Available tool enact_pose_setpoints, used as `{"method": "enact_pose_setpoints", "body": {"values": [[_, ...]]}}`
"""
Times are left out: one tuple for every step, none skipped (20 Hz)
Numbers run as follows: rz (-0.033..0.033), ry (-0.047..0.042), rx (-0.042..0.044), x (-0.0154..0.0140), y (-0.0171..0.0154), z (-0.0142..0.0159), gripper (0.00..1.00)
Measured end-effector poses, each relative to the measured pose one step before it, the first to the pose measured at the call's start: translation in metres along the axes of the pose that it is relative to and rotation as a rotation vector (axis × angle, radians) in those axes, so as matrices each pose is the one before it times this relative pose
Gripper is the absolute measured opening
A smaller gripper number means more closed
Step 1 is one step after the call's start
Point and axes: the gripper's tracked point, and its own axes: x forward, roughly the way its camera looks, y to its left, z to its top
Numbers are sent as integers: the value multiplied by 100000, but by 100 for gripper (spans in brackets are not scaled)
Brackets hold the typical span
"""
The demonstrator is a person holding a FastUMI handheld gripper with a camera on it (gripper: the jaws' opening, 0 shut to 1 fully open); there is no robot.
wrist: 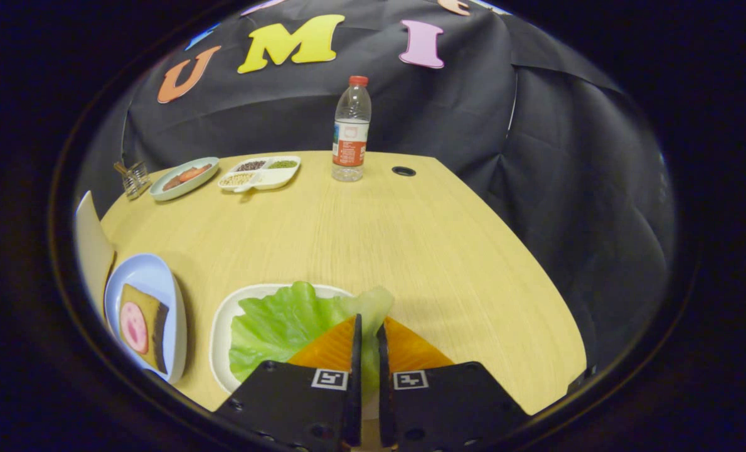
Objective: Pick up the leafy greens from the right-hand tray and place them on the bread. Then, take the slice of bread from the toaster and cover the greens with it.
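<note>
The gripper has its 2 fingers pressed together on the near right edge of the lettuce, which lies on the white tray. With such a thin hold the leaf may tear or slip on the way left to the bread.

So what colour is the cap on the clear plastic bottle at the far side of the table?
Red, on the clear plastic bottle, in the gripper view.

The scene is viewed from a fisheye camera mounted on the gripper, looking forward and slightly down along its nearly closed fingers. The table is seen close below, its far edge and the booth wall lying well beyond the fingers.
</note>
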Motion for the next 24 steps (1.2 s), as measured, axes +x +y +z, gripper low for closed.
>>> {"method": "enact_pose_setpoints", "body": {"values": [[1508, 53, 1684, -665, 172, -13, 11], [-122, -470, 2131, -192, -335, 84, 2], [-249, -1395, 1355, -576, -160, 362, 1], [-84, -2148, 735, -829, -44, 495, 1], [-143, -2563, 435, -1134, 87, 919, 1], [296, -2393, 124, -882, 156, 639, 0], [742, -3114, 90, -1108, 374, 1028, 0], [520, -2976, -1108, -785, 491, 1035, 0], [-1795, -757, -2195, -420, -25, 595, 0], [-2083, 609, -1852, 36, -216, -136, 0], [-2060, 1196, -2482, 191, -137, -196, 0], [-1906, 964, -2996, 547, -274, -431, 0], [-2209, 2115, -3291, 828, -360, -583, 0], [-2005, 3206, -2483, 968, -390, -1083, 0], [-1439, 2362, -745, 777, -286, -781, 0], [-383, 2130, 286, 721, -98, -752, 0], [-29, 1330, 442, 311, 28, -485, 0], [-113, 569, -220, 344, -30, -343, 0], [150, -273, -239, -42, -19, -5, 0], [559, -857, 163, -323, 70, 183, 0], [781, -1672, 370, -607, 179, 453, 0], [1212, -2403, 389, -892, 338, 687, 1], [1794, -3615, 663, -1247, 546, 1076, 1], [1464, -2989, 432, -1085, 553, 950, 0]]}}
